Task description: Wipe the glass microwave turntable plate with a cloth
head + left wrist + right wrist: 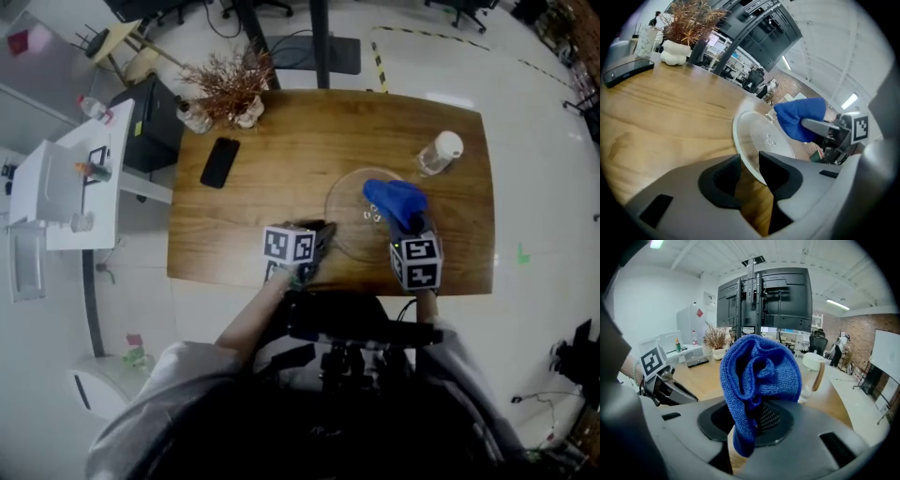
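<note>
The clear glass turntable plate (349, 199) lies on the wooden table (281, 187), right of its middle. In the left gripper view the plate's near rim (749, 161) runs between the two dark jaws of my left gripper (750, 165), and wood shows in the gap beside it, so the pads are not pressing. From the head view that gripper (322, 234) sits at the plate's left front edge. My right gripper (755, 414) is shut on a bunched blue cloth (759, 364), which it holds over the plate's right side (395, 201). The cloth (799, 116) hides the right fingertips.
A black phone (219, 162) lies at the table's left. A dried plant in a white vase (231, 92) and a small glass jar (194, 117) stand at the back left corner. A clear bottle with a white cap (438, 153) stands behind the plate, to its right.
</note>
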